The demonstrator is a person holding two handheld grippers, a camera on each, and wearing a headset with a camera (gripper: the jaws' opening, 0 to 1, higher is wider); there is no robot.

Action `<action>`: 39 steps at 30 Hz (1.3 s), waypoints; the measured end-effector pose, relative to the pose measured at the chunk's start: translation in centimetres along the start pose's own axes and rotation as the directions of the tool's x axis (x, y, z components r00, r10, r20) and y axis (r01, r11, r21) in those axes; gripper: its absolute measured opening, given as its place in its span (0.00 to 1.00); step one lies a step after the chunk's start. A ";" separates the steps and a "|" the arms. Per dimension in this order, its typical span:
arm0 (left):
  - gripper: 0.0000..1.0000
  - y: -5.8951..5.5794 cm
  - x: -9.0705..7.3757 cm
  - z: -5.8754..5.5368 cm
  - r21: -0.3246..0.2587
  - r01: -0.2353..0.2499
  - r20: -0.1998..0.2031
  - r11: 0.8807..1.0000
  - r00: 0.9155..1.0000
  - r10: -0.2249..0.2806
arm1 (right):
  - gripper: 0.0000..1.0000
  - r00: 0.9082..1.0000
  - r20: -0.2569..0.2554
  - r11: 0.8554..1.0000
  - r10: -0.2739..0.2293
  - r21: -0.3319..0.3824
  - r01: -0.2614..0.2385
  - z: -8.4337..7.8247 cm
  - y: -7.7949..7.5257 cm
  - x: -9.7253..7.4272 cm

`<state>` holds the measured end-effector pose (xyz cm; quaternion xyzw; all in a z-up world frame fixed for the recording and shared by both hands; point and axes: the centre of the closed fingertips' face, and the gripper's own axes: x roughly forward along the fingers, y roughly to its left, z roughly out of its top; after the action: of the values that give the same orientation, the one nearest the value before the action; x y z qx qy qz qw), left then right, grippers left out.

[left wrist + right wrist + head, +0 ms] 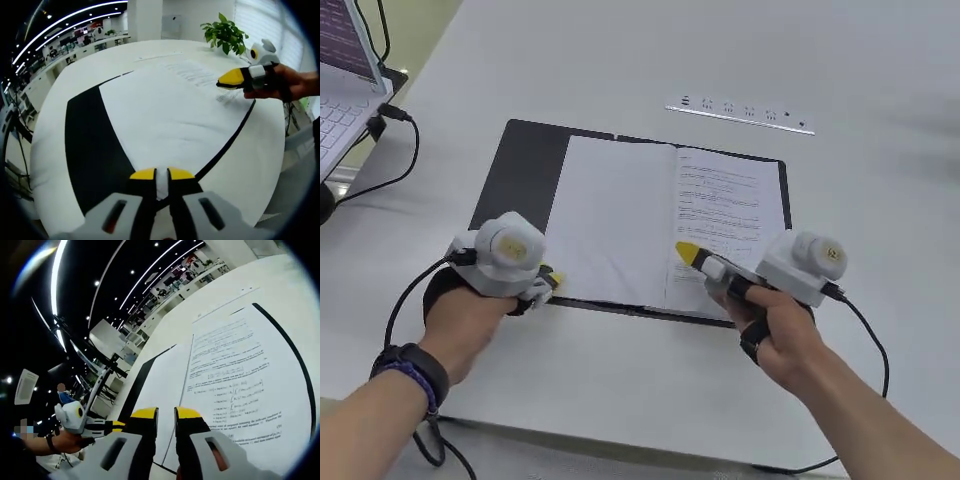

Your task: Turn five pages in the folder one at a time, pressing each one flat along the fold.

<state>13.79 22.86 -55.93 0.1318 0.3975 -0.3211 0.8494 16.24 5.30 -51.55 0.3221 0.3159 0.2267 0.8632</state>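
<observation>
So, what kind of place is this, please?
Most likely an open-plan office or lab: rows of desks run under long ceiling light strips, a laptop sits at the edge of the white table, and a potted plant stands nearby.

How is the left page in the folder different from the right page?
The left page is blank white; the right page is covered in printed lines. A wide strip of the black folder shows beside the left page, only a thin edge beside the right page. Both are white sheets lying flat in the open folder.
</observation>
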 end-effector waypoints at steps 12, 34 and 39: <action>0.00 -0.2 -0.4 0.3 0.051 -0.045 -0.002 0.998 0.999 0.045 | 0.08 0.999 -0.023 1.000 0.025 -0.015 -0.025 0.9 0.2 2.3; 0.00 0.2 -0.5 0.2 0.024 -0.056 -0.012 0.998 0.998 0.057 | 0.00 0.999 0.038 0.999 0.013 0.044 -0.015 3.0 -0.8 6.6; 0.00 0.2 -0.2 0.2 0.014 -0.054 -0.003 0.998 0.999 0.054 | 0.00 0.998 0.065 0.997 0.005 0.081 -0.011 3.4 -0.8 7.1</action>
<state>13.96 23.01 -55.58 0.1487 0.3929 -0.3006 0.8562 23.70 7.53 -52.91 0.3656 0.2955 0.2064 0.8581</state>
